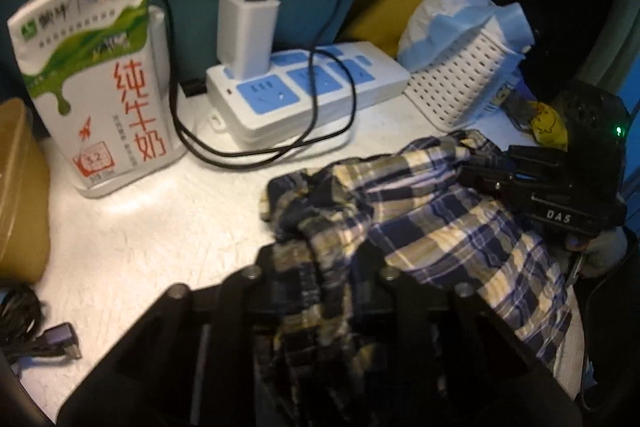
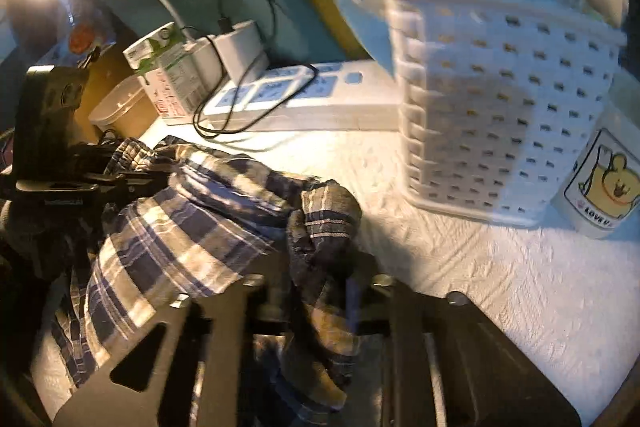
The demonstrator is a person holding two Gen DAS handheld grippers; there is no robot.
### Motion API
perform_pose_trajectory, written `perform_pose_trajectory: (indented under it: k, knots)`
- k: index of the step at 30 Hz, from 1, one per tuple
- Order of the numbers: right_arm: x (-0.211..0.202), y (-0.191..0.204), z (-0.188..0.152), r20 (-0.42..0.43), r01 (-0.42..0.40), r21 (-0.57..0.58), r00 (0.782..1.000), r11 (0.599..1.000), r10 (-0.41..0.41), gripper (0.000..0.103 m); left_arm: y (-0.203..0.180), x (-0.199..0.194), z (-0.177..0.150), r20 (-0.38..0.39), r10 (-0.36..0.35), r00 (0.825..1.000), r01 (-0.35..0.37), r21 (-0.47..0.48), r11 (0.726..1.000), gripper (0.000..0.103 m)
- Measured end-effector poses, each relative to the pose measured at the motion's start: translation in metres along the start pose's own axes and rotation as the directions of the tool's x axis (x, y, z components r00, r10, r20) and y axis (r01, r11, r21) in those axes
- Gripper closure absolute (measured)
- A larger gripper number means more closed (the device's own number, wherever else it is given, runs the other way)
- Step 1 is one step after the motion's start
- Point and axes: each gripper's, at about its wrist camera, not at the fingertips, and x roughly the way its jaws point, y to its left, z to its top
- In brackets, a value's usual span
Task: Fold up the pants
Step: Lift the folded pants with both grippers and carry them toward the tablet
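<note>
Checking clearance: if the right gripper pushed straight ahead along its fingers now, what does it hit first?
The right gripper is shut on the plaid pants, so bunched cloth is pushed first. Beyond it lies bare white table, then probably the power strip; the white basket sits right of that line. Depth is uncertain.

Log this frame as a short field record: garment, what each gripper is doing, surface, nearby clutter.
garment: plaid pants, bunched, not yet folded flat
left gripper: shut on a bunch of the pants
right gripper: shut on another bunch of the pants
surface: white textured table
behind pants: power strip with a charger plugged in and a black cable
left side: milk carton
right side: white perforated basket, cartoon cup beside it
</note>
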Motion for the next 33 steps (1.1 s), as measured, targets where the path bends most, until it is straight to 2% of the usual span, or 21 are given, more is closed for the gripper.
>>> perform_pose_trajectory:
  k: [5, 9, 14, 16, 21, 22, 26, 27, 30, 32, 33]
  knots:
    - [-0.039, 0.033, 0.005, 0.107, 0.096, -0.09, 0.991, 0.991, -0.086, 0.088, -0.019, -0.034, -0.005, 0.097, 0.006, 0.995, -0.007, 0.015, 1.0, 0.089]
    - [-0.094, 0.063, 0.011, 0.225, 0.137, -0.126, 0.969, 0.983, -0.106, 0.088, -0.038, -0.082, -0.012, 0.227, 0.014, 0.974, -0.019, 0.023, 1.0, 0.089]
    - [-0.161, 0.108, 0.009, 0.353, 0.202, -0.181, 0.927, 0.963, -0.128, 0.088, -0.064, -0.153, -0.028, 0.37, 0.023, 0.929, -0.046, 0.051, 0.998, 0.089]
    - [-0.189, 0.126, 0.006, 0.407, 0.219, -0.198, 0.905, 0.955, -0.124, 0.088, -0.07, -0.186, -0.036, 0.431, 0.023, 0.902, -0.051, 0.054, 0.997, 0.089]
    - [-0.26, 0.183, -0.011, 0.537, 0.257, -0.246, 0.839, 0.935, -0.09, 0.088, -0.093, -0.27, -0.065, 0.585, 0.02, 0.811, -0.074, 0.069, 0.995, 0.089]
    - [-0.273, 0.194, -0.015, 0.557, 0.262, -0.257, 0.827, 0.93, -0.079, 0.088, -0.096, -0.291, -0.072, 0.616, 0.021, 0.787, -0.08, 0.07, 0.994, 0.089]
    - [-0.313, 0.236, -0.03, 0.614, 0.256, -0.301, 0.789, 0.919, -0.018, 0.088, -0.107, -0.342, -0.101, 0.669, 0.034, 0.743, -0.106, 0.067, 0.992, 0.089]
    - [-0.32, 0.247, -0.034, 0.622, 0.254, -0.313, 0.783, 0.915, -0.004, 0.088, -0.109, -0.355, -0.109, 0.674, 0.044, 0.737, -0.115, 0.061, 0.992, 0.089]
    - [-0.333, 0.278, -0.046, 0.64, 0.25, -0.351, 0.767, 0.902, 0.036, 0.088, -0.112, -0.385, -0.132, 0.668, 0.079, 0.74, -0.149, 0.048, 0.988, 0.089]
    - [-0.333, 0.292, -0.053, 0.641, 0.215, -0.359, 0.764, 0.908, 0.073, 0.088, -0.112, -0.403, -0.152, 0.673, 0.113, 0.731, -0.185, 0.035, 0.982, 0.089]
    - [-0.333, 0.299, -0.058, 0.636, 0.19, -0.363, 0.766, 0.912, 0.094, 0.088, -0.11, -0.411, -0.164, 0.668, 0.133, 0.733, -0.198, 0.022, 0.98, 0.089]
